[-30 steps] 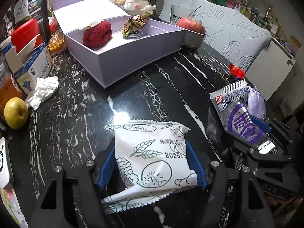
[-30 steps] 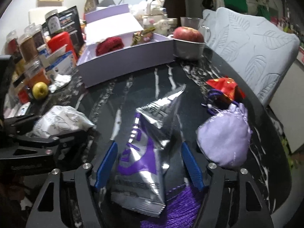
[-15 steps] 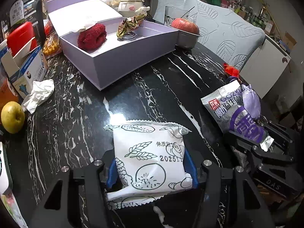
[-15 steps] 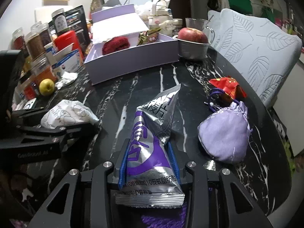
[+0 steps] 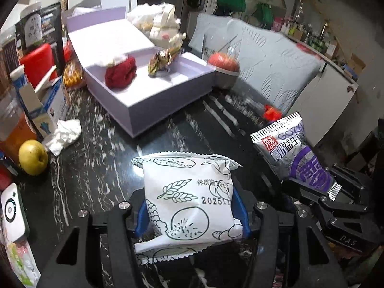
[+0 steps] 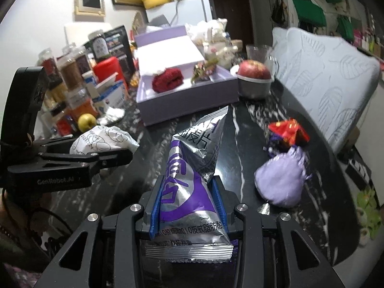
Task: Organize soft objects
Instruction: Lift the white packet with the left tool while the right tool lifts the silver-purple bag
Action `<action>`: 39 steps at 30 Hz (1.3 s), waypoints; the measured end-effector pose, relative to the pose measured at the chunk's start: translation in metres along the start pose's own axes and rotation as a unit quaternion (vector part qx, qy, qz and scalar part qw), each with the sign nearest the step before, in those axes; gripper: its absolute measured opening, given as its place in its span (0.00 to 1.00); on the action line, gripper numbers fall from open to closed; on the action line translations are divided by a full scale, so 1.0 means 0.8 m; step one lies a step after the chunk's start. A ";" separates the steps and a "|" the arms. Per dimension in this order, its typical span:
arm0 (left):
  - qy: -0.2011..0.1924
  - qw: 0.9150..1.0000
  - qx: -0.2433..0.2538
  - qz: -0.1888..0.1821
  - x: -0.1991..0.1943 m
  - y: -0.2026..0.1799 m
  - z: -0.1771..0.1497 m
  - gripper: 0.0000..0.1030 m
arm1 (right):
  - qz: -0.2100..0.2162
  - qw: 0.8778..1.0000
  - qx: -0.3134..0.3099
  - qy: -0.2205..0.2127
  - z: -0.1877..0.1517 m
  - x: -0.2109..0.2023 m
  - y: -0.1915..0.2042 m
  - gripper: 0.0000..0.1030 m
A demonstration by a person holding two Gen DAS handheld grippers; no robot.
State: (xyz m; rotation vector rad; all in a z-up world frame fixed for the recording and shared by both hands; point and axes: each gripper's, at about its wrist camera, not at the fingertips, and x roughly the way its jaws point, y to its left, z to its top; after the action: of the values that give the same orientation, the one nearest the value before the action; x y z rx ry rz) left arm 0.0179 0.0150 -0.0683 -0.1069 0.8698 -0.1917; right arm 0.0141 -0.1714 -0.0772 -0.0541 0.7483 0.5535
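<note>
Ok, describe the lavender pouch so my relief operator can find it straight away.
Start at the open lilac box on the black marble table and come toward the table's right edge, past the red foil item. Just nearer lies the lavender pouch: plump, soft plain cloth with a gathered neck, unlike the shiny printed packets around it.

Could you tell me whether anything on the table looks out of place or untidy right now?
A crumpled white tissue lies loose on the black marble table beside a yellow apple. The silver-purple packet in the right gripper is creased and folded near its top. Nothing looks spilled.
</note>
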 end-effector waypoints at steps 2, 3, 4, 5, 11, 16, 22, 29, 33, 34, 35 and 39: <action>-0.015 1.000 0.001 -0.008 -0.015 -0.002 0.007 0.55 | 0.005 1.000 -0.007 -0.014 0.005 -0.014 0.005 0.36; -0.021 1.000 0.003 -0.008 -0.021 -0.004 0.009 0.55 | 0.008 1.000 -0.009 -0.021 0.009 -0.021 0.007 0.36; -0.030 1.000 0.006 -0.009 -0.029 -0.006 0.013 0.55 | 0.011 0.999 -0.012 -0.028 0.013 -0.029 0.009 0.36; -0.036 0.999 0.008 -0.009 -0.035 -0.007 0.016 0.55 | 0.013 0.999 -0.014 -0.033 0.016 -0.033 0.010 0.36; -0.083 0.996 0.024 -0.006 -0.080 -0.014 0.040 0.55 | 0.025 0.997 -0.026 -0.071 0.042 -0.072 0.018 0.36; -0.135 0.990 0.041 0.010 -0.115 -0.016 0.068 0.55 | 0.028 0.993 -0.046 -0.103 0.072 -0.096 0.023 0.36; -0.192 0.979 0.059 0.029 -0.148 -0.015 0.107 0.55 | 0.034 0.987 -0.075 -0.135 0.125 -0.105 0.029 0.36; -0.218 0.974 0.062 0.023 -0.153 0.000 0.168 0.55 | 0.049 0.979 -0.116 -0.161 0.198 -0.097 0.038 0.36; -0.230 0.971 0.058 0.039 -0.148 0.011 0.207 0.55 | 0.056 0.976 -0.131 -0.164 0.238 -0.077 0.042 0.36; -0.233 0.970 0.056 0.043 -0.147 0.015 0.216 0.55 | 0.056 0.976 -0.133 -0.165 0.247 -0.072 0.042 0.36; -0.237 0.969 0.054 0.050 -0.146 0.019 0.227 0.55 | 0.057 0.975 -0.136 -0.166 0.258 -0.065 0.043 0.36; -0.247 0.965 0.051 0.074 -0.137 0.032 0.259 0.55 | 0.065 0.973 -0.139 -0.172 0.300 -0.040 0.044 0.36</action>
State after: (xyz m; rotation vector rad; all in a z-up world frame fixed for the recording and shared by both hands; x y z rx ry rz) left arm 0.1112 0.0660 0.1422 0.0085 0.3673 -0.0632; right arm 0.1290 -0.0985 0.1257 -0.1658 0.3343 0.7685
